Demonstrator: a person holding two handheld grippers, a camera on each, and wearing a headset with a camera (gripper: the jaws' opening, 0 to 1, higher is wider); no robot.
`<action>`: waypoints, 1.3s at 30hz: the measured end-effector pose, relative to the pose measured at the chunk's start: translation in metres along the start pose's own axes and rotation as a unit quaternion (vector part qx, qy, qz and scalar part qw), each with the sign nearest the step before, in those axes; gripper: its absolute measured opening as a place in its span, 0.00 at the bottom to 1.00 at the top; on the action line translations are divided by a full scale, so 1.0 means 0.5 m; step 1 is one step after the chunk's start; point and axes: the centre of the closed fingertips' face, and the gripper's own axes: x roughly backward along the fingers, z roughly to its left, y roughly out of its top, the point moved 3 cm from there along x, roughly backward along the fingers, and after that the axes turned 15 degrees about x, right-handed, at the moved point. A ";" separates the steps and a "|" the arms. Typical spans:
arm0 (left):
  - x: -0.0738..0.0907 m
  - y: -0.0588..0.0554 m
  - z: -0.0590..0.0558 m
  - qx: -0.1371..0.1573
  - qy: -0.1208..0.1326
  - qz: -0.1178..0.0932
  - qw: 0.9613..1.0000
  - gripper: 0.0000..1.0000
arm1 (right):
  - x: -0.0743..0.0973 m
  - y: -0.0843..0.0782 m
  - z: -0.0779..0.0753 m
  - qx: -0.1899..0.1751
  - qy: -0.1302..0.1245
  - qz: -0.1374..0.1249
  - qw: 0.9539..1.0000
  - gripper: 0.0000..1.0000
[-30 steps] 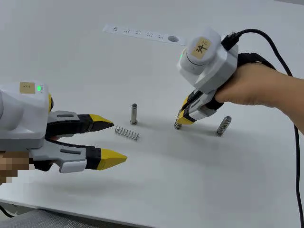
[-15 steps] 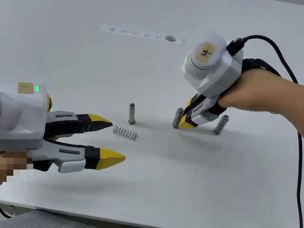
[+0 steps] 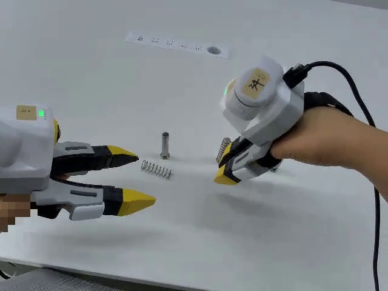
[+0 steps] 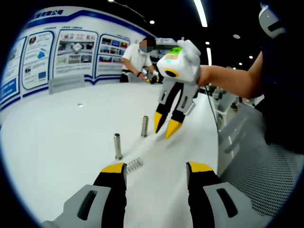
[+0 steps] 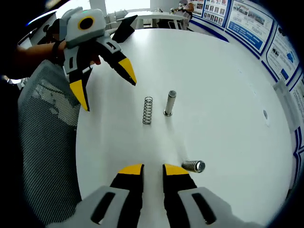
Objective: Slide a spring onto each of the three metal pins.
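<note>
Head view: 1 loose spring (image 3: 156, 169) lies just beyond the left gripper (image 3: 144, 179).

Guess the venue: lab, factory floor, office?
Probably an exhibition hall or demo lab: display boards on the wall, ceiling strip lights, and a white workbench with a power strip.

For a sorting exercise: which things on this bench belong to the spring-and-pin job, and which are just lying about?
Job: bare pin, loose spring, pin already wearing a spring.
Lying about: power strip.
</note>
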 end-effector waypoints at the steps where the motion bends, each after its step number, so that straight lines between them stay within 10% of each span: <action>1: 0.000 0.000 0.000 0.000 0.000 0.000 1.000 0.52 | -0.002 0.008 -0.001 0.001 0.000 -0.004 1.000 0.17; 14: 0.010 -0.003 0.002 0.001 0.006 0.000 1.000 0.51 | -0.069 0.086 -0.005 0.014 -0.001 -0.036 0.999 0.17; 39: 0.015 -0.002 0.006 0.003 0.014 0.006 1.000 0.51 | -0.124 0.096 -0.010 -0.002 0.009 -0.033 0.999 0.12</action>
